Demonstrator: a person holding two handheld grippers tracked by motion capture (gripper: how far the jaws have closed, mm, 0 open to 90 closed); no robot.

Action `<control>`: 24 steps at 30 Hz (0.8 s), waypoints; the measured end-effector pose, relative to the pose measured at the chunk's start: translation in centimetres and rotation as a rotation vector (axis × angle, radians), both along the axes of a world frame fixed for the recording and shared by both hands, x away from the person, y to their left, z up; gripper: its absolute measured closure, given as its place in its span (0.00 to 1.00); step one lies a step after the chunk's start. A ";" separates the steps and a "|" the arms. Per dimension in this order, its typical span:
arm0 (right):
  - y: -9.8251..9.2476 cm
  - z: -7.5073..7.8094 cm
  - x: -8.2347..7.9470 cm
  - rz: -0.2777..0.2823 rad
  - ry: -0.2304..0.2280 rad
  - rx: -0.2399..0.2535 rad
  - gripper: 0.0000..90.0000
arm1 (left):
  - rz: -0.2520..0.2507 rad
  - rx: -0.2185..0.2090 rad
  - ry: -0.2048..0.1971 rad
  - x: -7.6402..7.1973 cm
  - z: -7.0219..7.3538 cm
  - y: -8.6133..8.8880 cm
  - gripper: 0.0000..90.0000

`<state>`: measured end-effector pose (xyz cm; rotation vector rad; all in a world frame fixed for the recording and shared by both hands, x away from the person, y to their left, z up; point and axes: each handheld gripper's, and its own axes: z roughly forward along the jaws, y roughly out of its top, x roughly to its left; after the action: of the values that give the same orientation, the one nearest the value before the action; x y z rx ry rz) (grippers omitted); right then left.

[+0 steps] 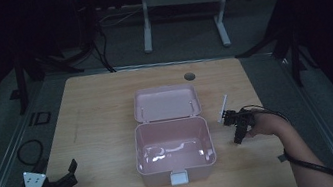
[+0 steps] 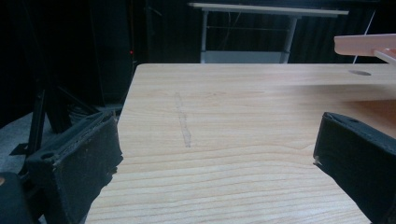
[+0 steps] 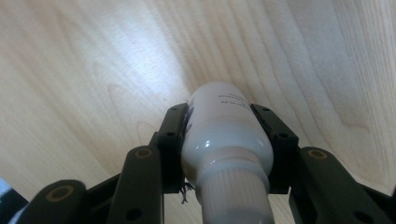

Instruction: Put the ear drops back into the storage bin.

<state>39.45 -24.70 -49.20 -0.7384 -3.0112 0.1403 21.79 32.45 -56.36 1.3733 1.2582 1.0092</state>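
A pink plastic box (image 1: 137, 151) stands open in the middle of the wooden table (image 1: 97, 114), its lid (image 1: 167, 102) tipped back behind it and the inside bare. My right gripper (image 1: 237, 127) hovers just right of the box, pointing down at the tabletop. In the right gripper view it (image 3: 227, 116) is shut on a white bottle (image 3: 224, 140) with a ribbed cap, one pad on each side of the body. My left gripper (image 1: 68, 176) rests near the front left corner; its jaws (image 2: 215, 154) stand wide open with nothing between them.
A round cable hole (image 1: 189, 76) sits near the table's far edge. A corner of the pink box (image 2: 369, 44) shows at the upper right of the left gripper view. Cables (image 1: 29, 150) lie on the floor at left, and a grey table frame (image 1: 180, 0) stands beyond.
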 end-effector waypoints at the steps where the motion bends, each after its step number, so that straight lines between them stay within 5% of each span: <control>1: 0.0 0.1 -0.2 0.023 -0.001 0.008 0.66 | 0.000 0.000 0.000 0.0 0.0 0.0 0.01; 8: -0.3 0.2 -1.6 0.144 0.007 0.037 0.66 | 0.001 0.001 0.001 0.0 0.0 0.0 0.01; 9: -0.3 0.1 -2.6 0.241 0.006 0.050 0.66 | 0.002 0.000 0.001 0.0 0.0 0.0 0.01; 12: -0.1 0.2 -3.3 0.306 -0.004 0.032 0.66 | 0.003 0.000 0.001 0.0 0.0 0.0 0.01; 24: 0.8 0.9 -5.6 0.460 -0.022 0.009 0.66 | 0.003 0.001 0.001 0.0 0.0 0.0 0.01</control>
<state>33.85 -23.89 -48.28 -0.0337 -3.1411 0.1295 21.80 32.44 -56.36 1.3731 1.2608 1.0108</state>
